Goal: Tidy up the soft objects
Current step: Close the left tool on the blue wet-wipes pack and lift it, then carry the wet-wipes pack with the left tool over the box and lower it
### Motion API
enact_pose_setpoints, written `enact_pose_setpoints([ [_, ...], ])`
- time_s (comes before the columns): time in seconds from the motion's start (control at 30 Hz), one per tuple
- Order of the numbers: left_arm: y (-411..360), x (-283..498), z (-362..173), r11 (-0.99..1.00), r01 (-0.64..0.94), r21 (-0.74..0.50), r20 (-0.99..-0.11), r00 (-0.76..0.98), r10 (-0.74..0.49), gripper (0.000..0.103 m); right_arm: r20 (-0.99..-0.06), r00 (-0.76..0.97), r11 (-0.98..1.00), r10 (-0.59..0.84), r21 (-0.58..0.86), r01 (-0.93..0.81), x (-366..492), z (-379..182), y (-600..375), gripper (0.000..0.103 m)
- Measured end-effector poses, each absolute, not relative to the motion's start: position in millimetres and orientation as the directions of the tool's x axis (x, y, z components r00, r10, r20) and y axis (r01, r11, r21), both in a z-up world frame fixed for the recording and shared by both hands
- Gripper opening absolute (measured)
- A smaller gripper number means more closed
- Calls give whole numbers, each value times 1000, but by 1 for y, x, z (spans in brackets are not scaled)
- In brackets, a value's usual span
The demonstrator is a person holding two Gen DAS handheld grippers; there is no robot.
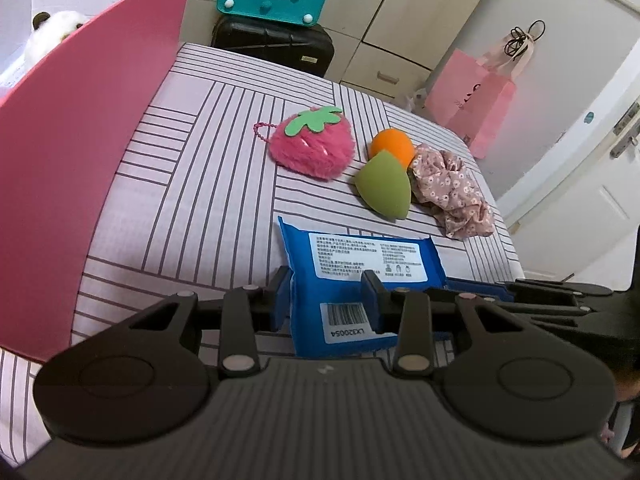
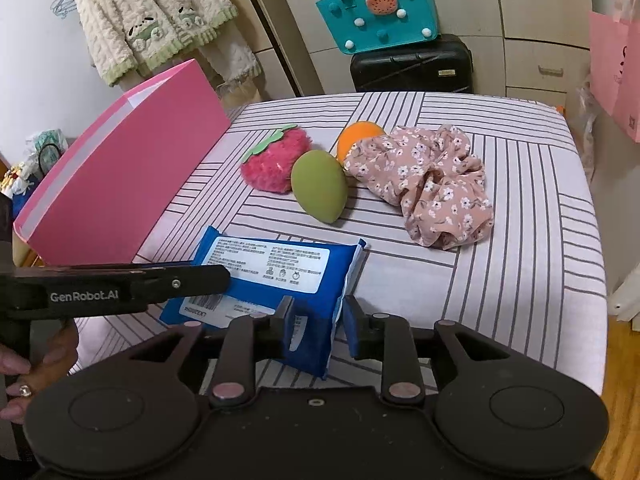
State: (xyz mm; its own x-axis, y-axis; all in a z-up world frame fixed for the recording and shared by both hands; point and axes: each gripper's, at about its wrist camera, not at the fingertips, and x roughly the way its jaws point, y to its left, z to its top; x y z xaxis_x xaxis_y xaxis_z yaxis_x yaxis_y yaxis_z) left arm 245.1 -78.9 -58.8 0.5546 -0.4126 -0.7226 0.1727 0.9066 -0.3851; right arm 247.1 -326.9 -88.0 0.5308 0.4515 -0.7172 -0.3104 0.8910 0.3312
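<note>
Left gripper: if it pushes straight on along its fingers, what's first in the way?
The blue pack, already between the left gripper's fingers. Past it, the line runs roughly toward the green sponge, though depth there is hard to judge.

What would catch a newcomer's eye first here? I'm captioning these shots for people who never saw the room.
Probably the blue wipes pack at the near edge of the striped bed, with both tongs, left and right, at its ends. Behind it sit a fluffy pink strawberry pouch, a green sponge, an orange sponge and a flowered scrunchie. A big pink box stands on the left.
</note>
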Motion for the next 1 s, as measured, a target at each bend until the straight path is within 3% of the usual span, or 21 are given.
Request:
enact_pose_setpoints([
  [0.23, -95, 236, -53, 914, 259, -312, -729, 551, -405, 42, -717, 547, 900, 431, 296, -321, 239, -85, -316, 45],
  [0.33, -91, 235, -52, 898, 279, -341, -727, 527, -440, 42, -719, 544, 900, 433, 308, -309, 238, -85, -318, 50],
  [0.53, -84, 231, -45, 894, 304, -329, -709, 545, -447, 30, -717, 539, 896, 442, 317, -311, 232, -75, -322, 50],
  [1.0, -54, 197, 22, 875, 405, -264, -667, 578, -469, 33, -675, 586, 874, 448, 194, -445, 189, -1, -288, 52],
])
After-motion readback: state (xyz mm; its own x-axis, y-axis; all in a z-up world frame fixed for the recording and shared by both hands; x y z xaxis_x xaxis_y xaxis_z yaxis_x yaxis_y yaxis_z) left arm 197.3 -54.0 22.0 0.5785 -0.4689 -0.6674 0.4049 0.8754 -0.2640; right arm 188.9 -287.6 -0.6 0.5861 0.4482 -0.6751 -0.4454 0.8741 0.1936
